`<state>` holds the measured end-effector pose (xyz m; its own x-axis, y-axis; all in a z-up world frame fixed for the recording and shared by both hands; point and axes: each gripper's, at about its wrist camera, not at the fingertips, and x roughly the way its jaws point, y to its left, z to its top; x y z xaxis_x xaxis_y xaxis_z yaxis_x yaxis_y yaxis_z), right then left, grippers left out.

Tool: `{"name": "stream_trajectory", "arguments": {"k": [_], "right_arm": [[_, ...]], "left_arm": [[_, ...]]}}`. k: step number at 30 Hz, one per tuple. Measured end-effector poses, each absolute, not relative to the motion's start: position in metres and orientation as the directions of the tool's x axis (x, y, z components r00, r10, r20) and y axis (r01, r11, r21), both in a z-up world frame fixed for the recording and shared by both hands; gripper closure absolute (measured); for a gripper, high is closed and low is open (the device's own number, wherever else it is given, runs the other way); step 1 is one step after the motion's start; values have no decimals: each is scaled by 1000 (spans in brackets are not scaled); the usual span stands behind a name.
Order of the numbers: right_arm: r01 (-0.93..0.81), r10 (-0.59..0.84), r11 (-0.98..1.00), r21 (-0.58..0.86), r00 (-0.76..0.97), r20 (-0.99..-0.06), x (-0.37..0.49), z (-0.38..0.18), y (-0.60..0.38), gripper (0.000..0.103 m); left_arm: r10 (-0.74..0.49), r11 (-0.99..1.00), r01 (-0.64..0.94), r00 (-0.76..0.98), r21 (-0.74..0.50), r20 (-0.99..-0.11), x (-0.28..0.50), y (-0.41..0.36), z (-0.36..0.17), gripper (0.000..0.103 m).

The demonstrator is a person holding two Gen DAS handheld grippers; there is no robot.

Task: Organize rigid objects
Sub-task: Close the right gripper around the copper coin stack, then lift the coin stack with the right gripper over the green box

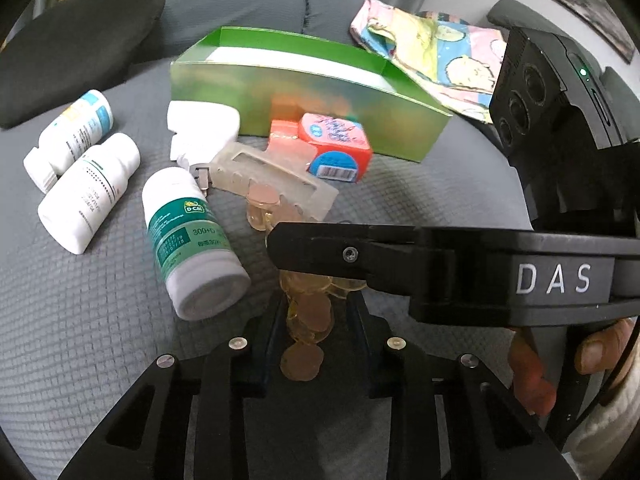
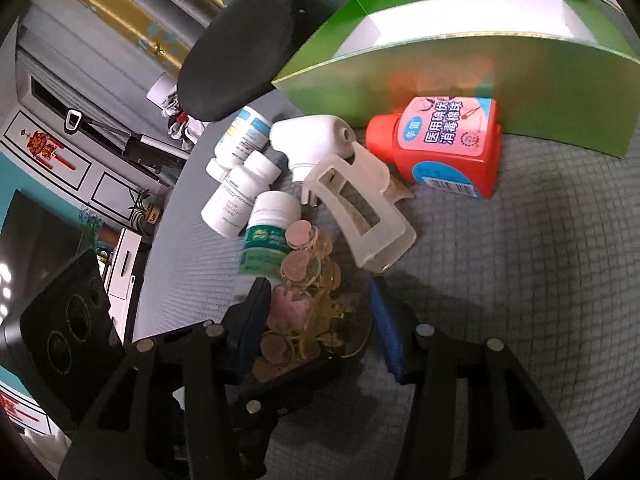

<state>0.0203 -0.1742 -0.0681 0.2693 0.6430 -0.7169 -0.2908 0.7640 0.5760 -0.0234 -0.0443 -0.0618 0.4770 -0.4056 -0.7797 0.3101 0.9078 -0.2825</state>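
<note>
The open green cardboard box (image 1: 304,100) stands on the grey quilted cushion (image 1: 80,340) and serves as the reference. Directly in front of the box lies the orange square bottle with a pink label (image 2: 444,144), touching or nearly touching the box's front wall. Just beside that bottle, further from the box, rest the white trigger spray head (image 1: 200,128) and the translucent rectangular hair claw clip (image 2: 360,208). Further out to the side lie three white pill bottles, the nearest being the white pill bottle with a green label (image 1: 192,240). Nearest the viewer, furthest from the box, the amber transparent hair clip with round pink discs (image 2: 304,312) sits between both tools. The left gripper (image 1: 316,312) is closed on this amber clip. The right gripper (image 2: 316,328) has its fingers (image 2: 384,328) spread around the clip, without clear contact.
</note>
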Motion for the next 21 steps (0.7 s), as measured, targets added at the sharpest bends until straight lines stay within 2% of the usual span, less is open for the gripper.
{"name": "stream_trajectory", "arguments": {"k": [7,15,21], "right_arm": [[-319,658,753,576,367,-657,15,-25,-188,54],[-361,655,752,551,494,-571,57,36,-204,53],[-380,651,753,537,545,-528,95,60,-218,53]], "left_arm": [[-417,897,375,551,-232,-722,-37,-45,-16,73],[-427,891,417,630,-181,-649,7,-54,48,73],[-431,889,427,656,-166,-619,53,-67,73,73]]}}
